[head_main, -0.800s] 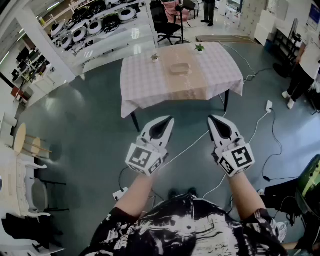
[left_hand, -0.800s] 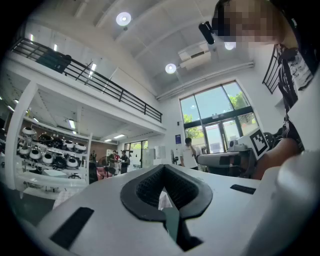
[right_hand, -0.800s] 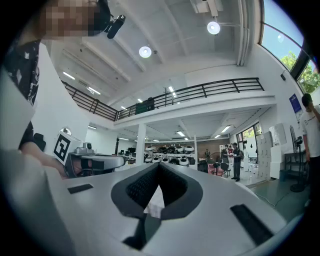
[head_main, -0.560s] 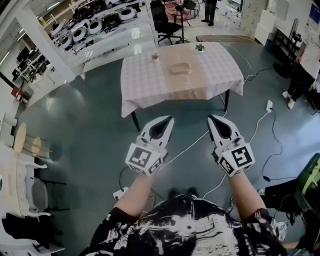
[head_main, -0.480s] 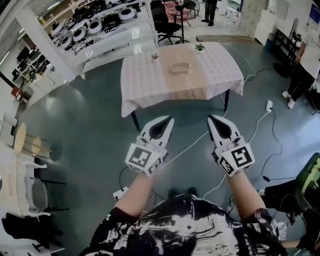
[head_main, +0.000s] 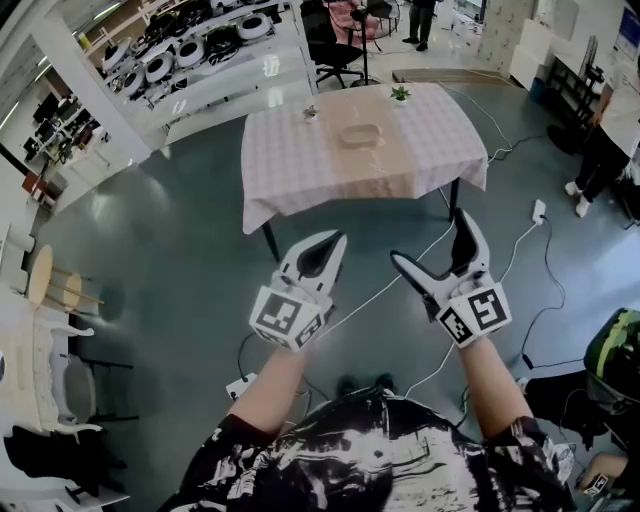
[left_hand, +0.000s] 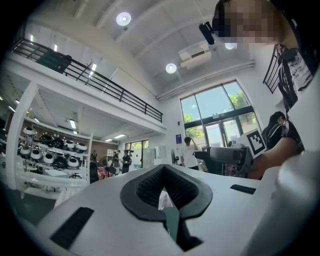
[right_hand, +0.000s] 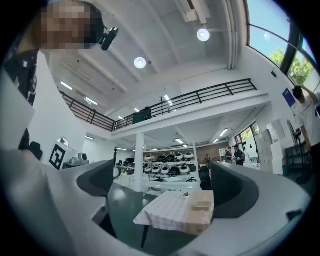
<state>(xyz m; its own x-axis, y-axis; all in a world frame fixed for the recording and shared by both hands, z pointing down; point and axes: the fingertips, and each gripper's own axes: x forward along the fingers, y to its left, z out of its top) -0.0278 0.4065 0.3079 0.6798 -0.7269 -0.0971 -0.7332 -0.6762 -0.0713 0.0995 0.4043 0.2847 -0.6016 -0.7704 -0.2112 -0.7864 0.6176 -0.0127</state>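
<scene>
Both empty: left tool (head_main: 336, 240) closed, right tool (head_main: 428, 236) spread wide.

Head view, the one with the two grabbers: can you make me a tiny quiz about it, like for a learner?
1. True or false: the left gripper has its jaws together.
2. What does the right gripper hold? A a plant; B nothing; C a cable.
3. Fill in: the table ahead wears a checked ___.
Key: 1 true; 2 B; 3 cloth.
</scene>
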